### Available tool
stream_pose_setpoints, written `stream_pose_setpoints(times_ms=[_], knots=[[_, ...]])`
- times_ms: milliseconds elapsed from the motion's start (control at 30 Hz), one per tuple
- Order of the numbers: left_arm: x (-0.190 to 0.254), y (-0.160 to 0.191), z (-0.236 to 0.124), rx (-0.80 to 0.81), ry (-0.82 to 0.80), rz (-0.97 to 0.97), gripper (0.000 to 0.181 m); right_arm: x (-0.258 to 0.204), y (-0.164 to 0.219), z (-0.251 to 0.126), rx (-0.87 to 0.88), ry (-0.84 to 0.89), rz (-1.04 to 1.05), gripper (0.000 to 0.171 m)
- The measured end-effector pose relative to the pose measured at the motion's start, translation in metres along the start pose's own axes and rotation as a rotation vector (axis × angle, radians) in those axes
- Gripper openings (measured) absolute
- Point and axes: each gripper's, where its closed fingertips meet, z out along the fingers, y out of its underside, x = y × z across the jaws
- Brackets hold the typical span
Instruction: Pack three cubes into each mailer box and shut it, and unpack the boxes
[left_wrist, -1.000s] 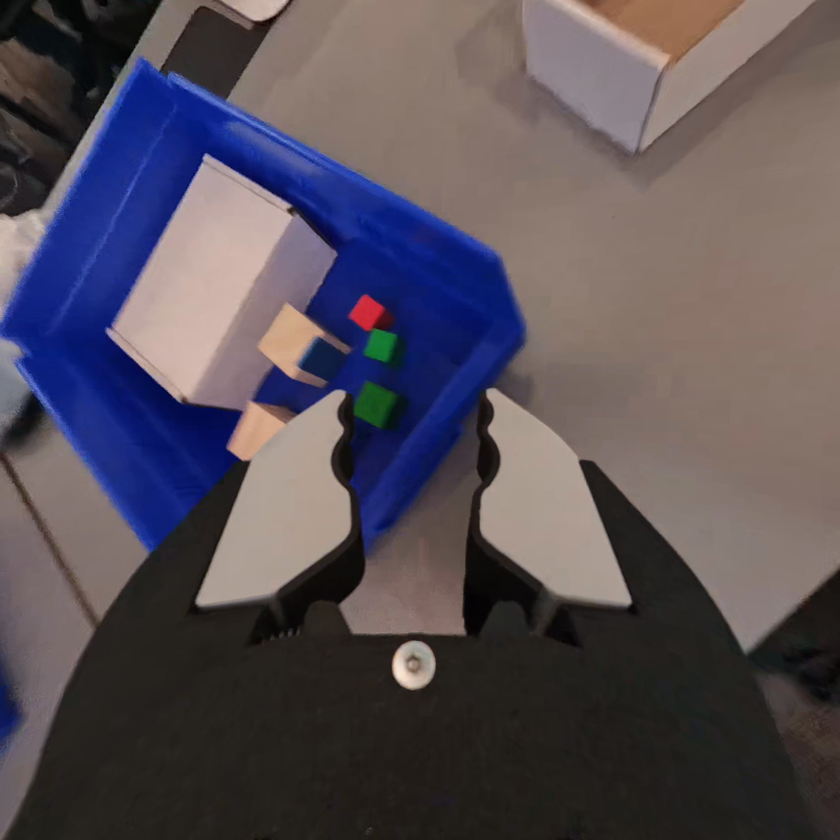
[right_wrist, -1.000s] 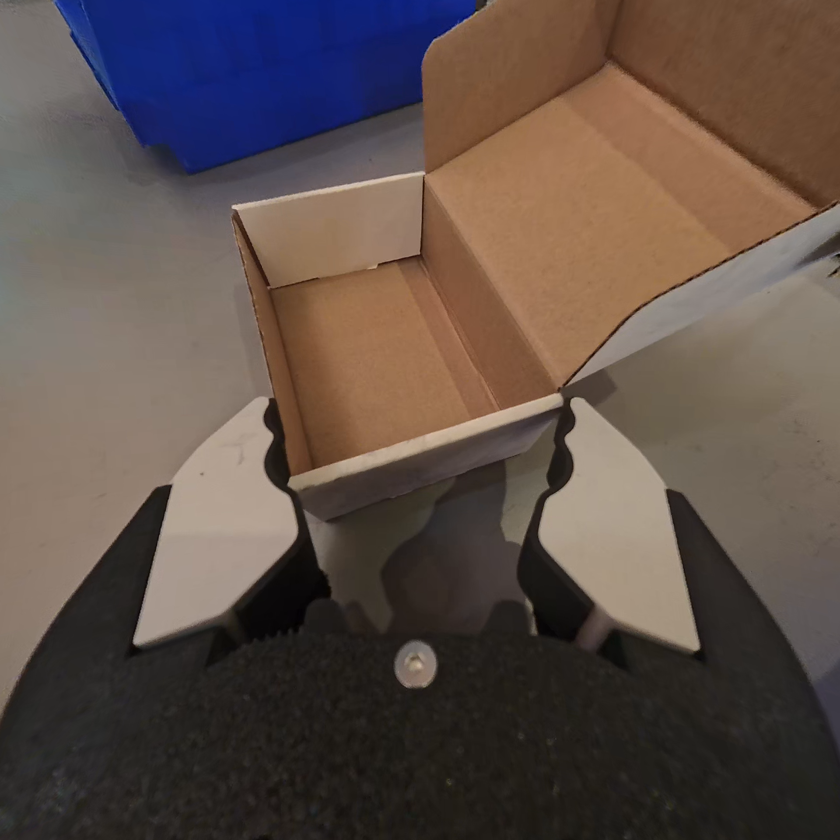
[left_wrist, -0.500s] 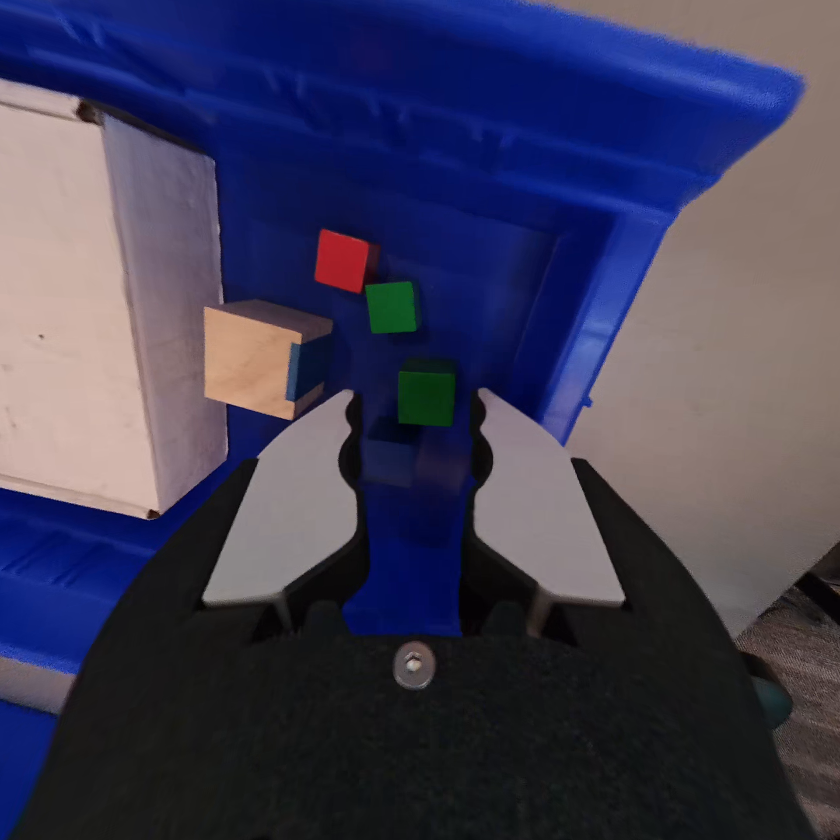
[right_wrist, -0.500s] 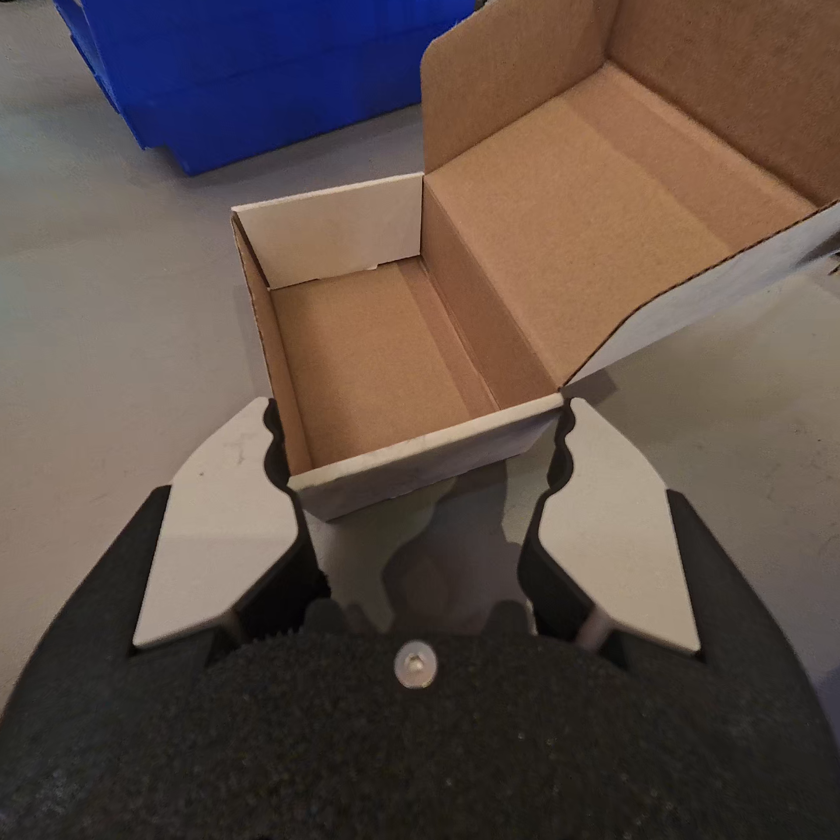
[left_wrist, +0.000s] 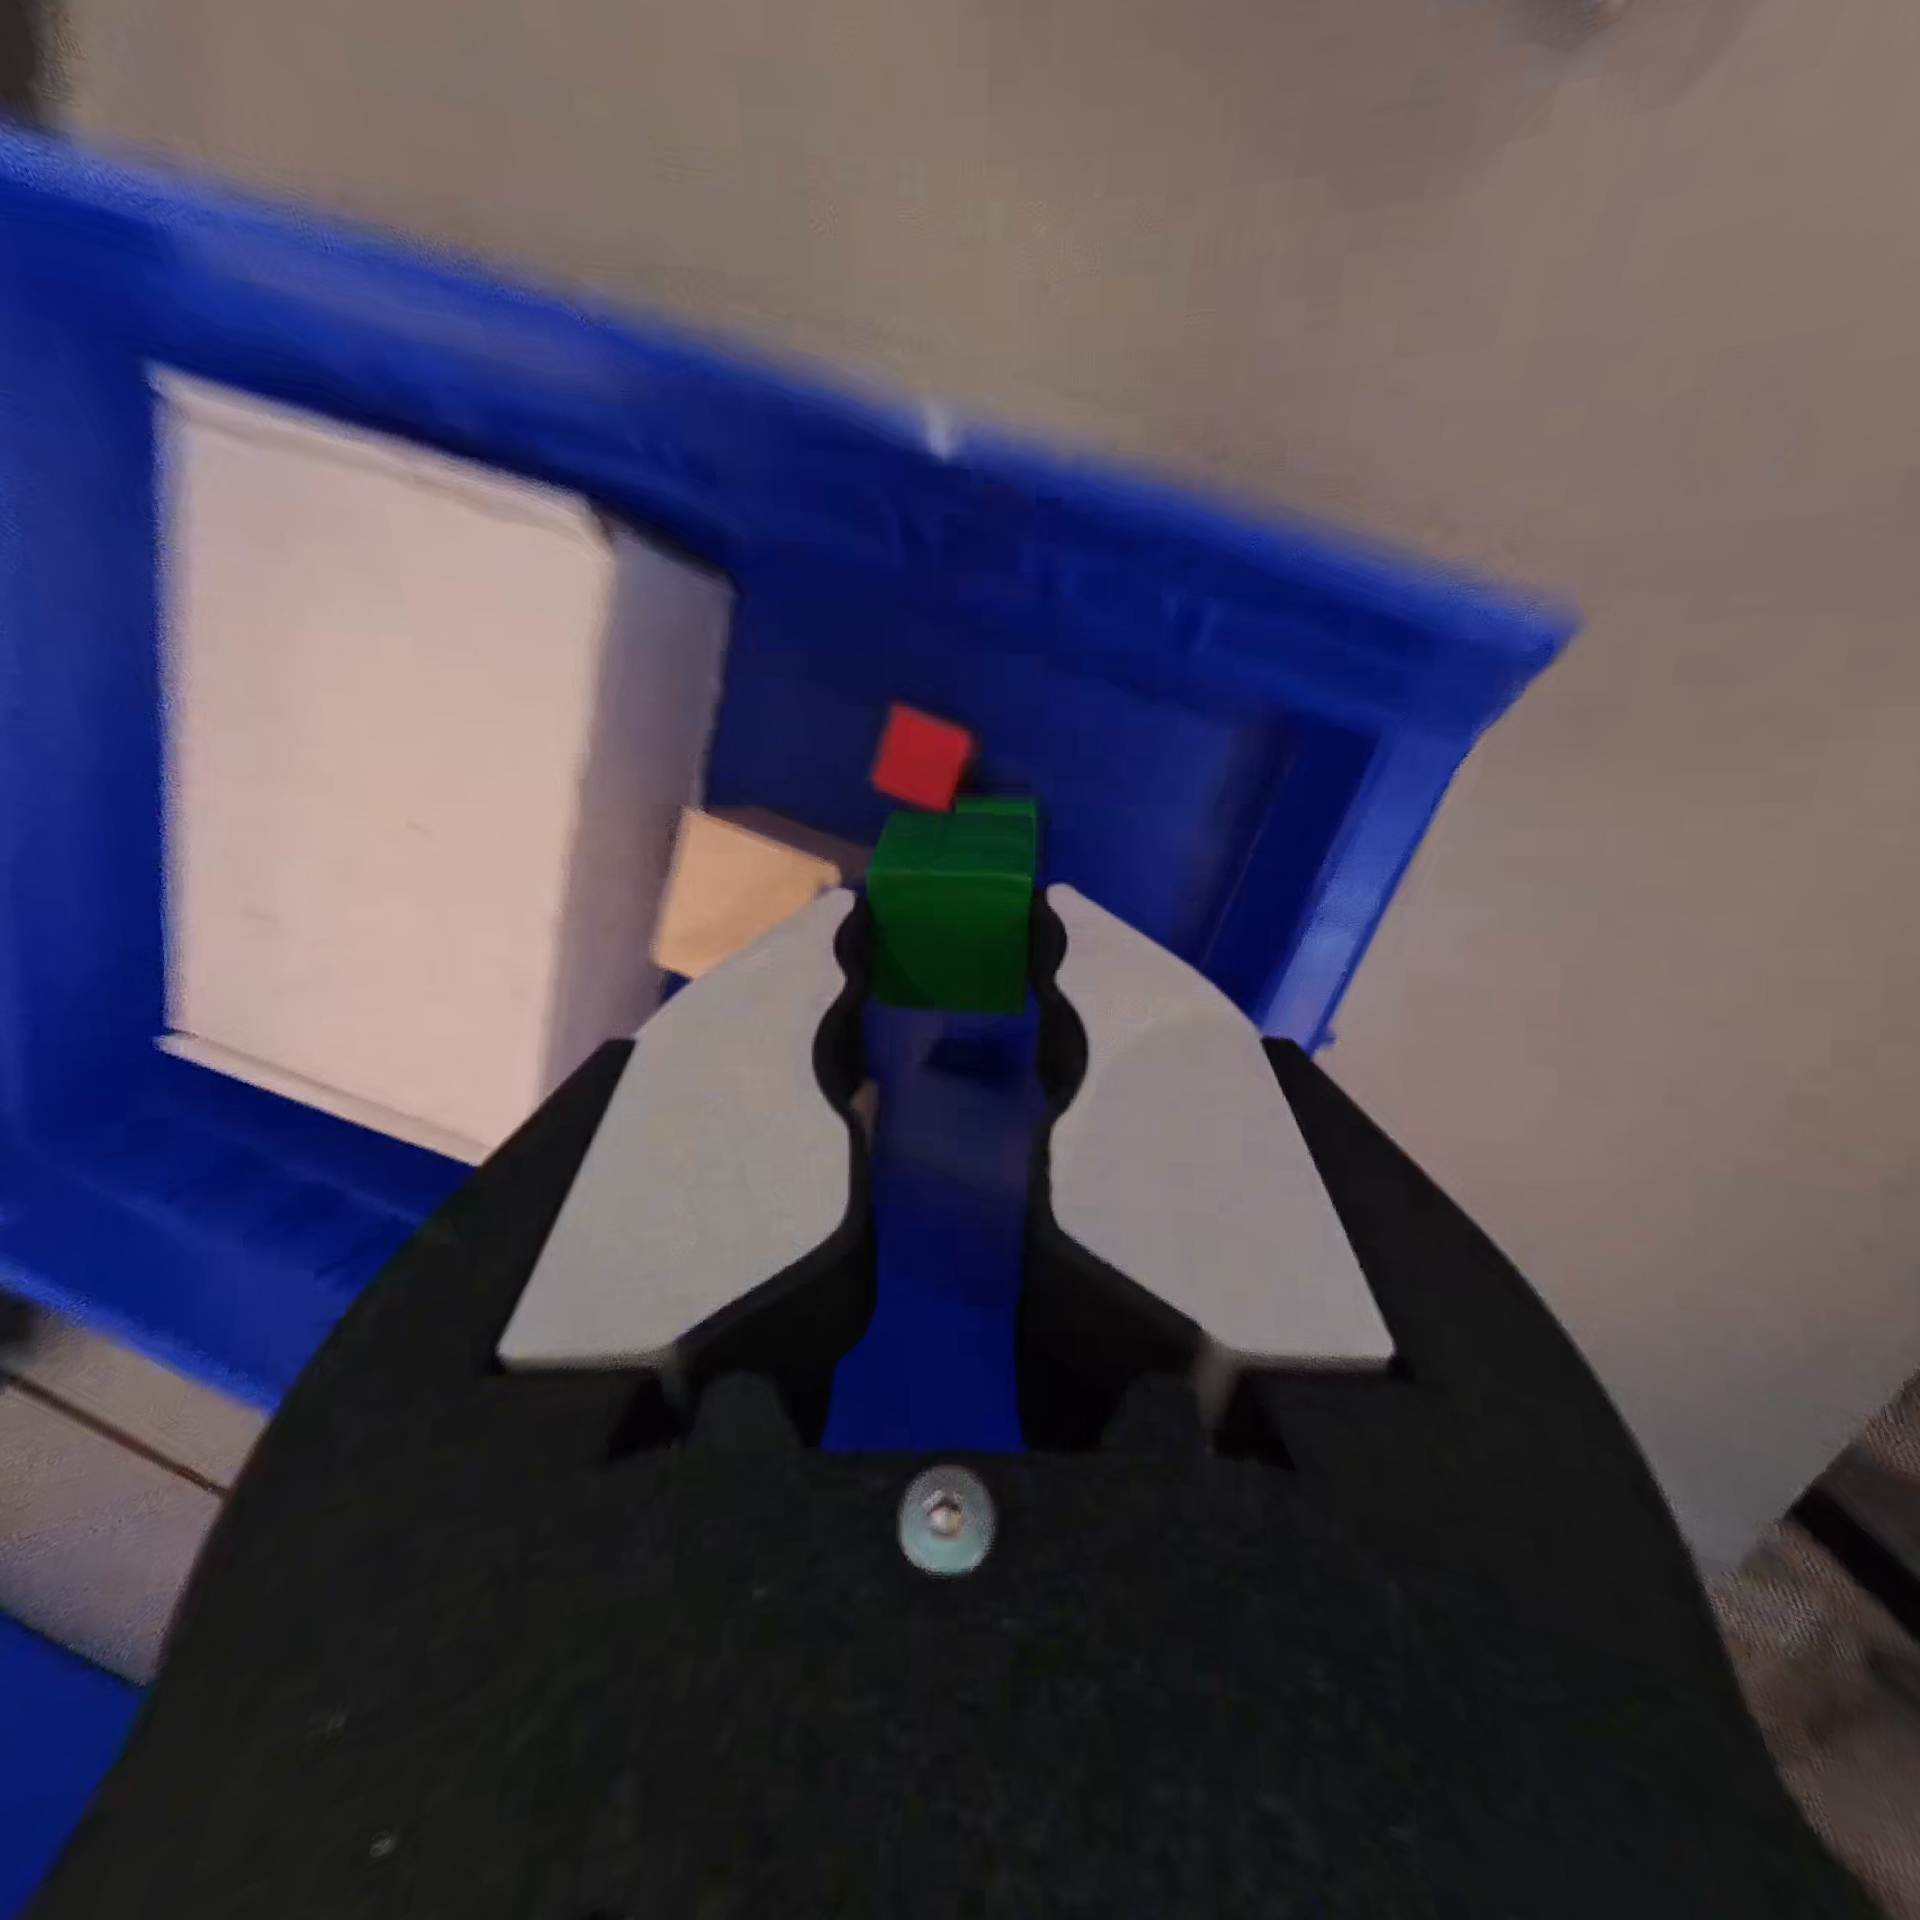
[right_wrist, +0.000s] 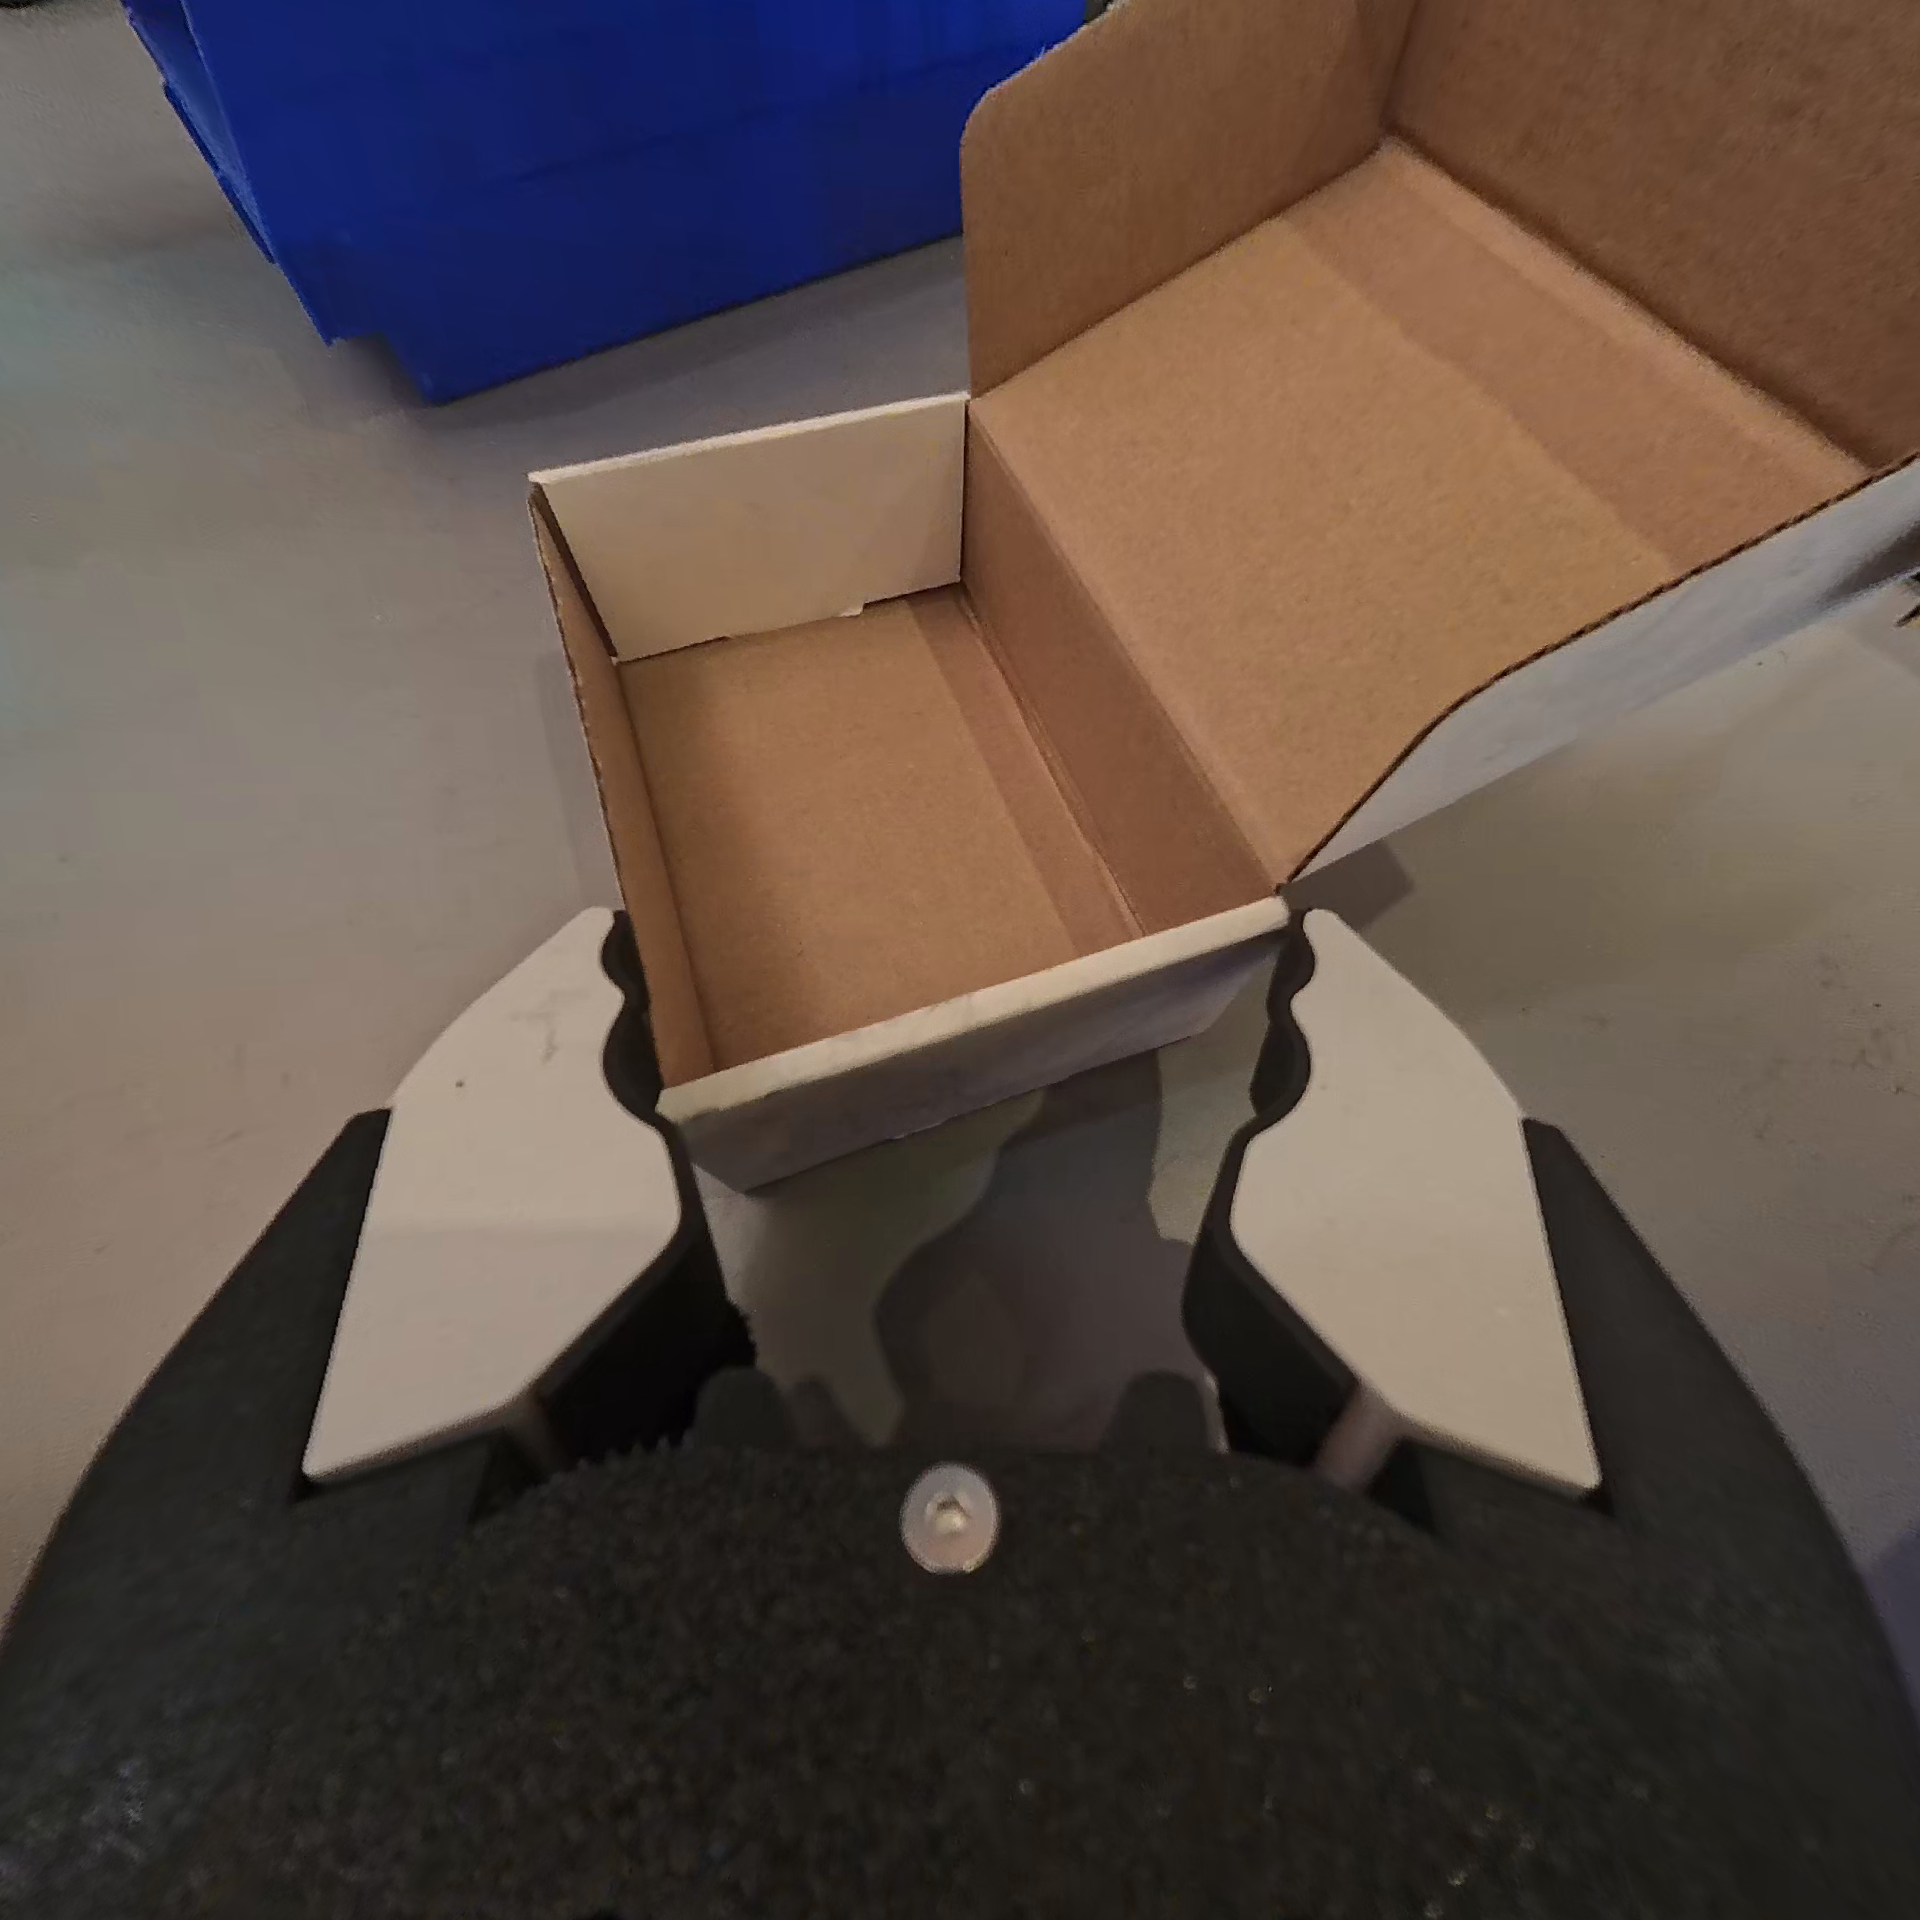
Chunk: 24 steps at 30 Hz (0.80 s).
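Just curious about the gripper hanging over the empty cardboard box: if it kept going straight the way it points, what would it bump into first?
Probably the near white wall of the open mailer box, which sits between the right gripper's open jaws. Depth is unclear.

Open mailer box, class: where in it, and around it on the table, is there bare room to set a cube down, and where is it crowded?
The open mailer box is bare across its floor. The grey table is free between it and the blue bin. Inside the bin it is crowded: a closed white box, red cube, wooden block.
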Motion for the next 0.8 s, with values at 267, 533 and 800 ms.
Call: stream_pose_setpoints(times_ms=[267, 533, 800], knots=[[0.07, -0.189, -0.009, 0.163, 0.018, -0.045, 0.028, 0.0, 0.0, 0.0, -0.001, -0.001, 0.002, 0.113], [0.116, -0.244, 0.126, -0.117, 0.111, 0.026, 0.028, 0.0, 0.0, 0.0, 0.0, 0.0, 0.002, 0.113], [0.127, -0.251, 0.153, -0.196, 0.149, -0.025, 0.028, 0.0, 0.0, 0.0, -0.001, -0.004, 0.004, 0.113]])
